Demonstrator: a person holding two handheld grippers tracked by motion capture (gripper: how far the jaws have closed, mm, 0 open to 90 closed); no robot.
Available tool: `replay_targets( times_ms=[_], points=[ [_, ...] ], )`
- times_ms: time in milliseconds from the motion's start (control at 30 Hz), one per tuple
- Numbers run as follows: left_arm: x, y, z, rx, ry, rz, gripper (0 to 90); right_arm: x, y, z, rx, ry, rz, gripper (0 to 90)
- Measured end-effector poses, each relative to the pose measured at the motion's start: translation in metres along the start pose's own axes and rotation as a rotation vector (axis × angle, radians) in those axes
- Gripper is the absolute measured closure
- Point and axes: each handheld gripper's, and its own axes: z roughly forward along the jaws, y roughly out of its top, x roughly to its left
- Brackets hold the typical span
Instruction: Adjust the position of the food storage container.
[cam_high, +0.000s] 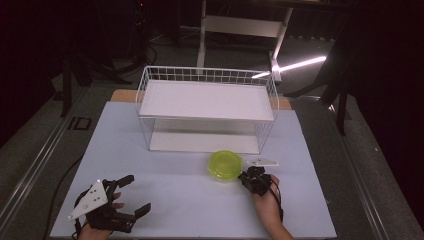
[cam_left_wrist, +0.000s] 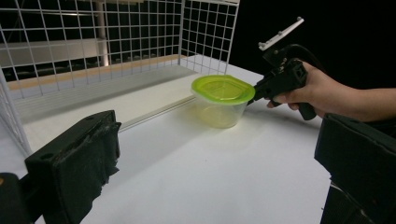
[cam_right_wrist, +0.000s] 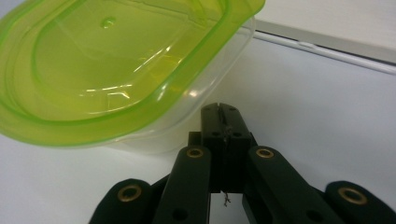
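Note:
A clear plastic container with a yellow-green lid (cam_high: 225, 165) stands on the white tabletop (cam_high: 180, 200), just in front of the wire rack. My right gripper (cam_high: 245, 175) is shut, its two jaws pressed flat together with nothing between them. Its tip sits at the container's right side, right under the lid's rim (cam_right_wrist: 116, 60); from the left gripper view the tip (cam_left_wrist: 254, 91) looks to be touching that rim. My left gripper (cam_high: 137, 194) rests near the table's front left corner. Its jaws are spread wide and empty, and they point toward the container (cam_left_wrist: 219, 100).
A white wire rack (cam_high: 207, 75) with a white shelf board and an open lower level stands at the back middle of the table. Its mesh wall (cam_left_wrist: 93, 37) rises close behind the container. Dark floor and table legs lie beyond the tabletop's edges.

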Motion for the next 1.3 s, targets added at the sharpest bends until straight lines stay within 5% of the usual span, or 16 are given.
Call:
replay_targets(
  times_ms=[400,833,1300],
  points=[
    [0.000,0.001,-0.002,-0.003,-0.005,0.002,0.9,0.022,0.012,0.015,-0.004,0.030,-0.038,89.9],
    [0.000,0.000,-0.002,0.001,-0.003,0.003,0.9,0.016,0.013,0.006,-0.025,0.029,0.011,89.9],
    [0.001,0.000,-0.003,-0.002,-0.006,0.001,0.9,0.048,0.028,0.028,-0.011,0.080,-0.026,89.9]
  ],
)
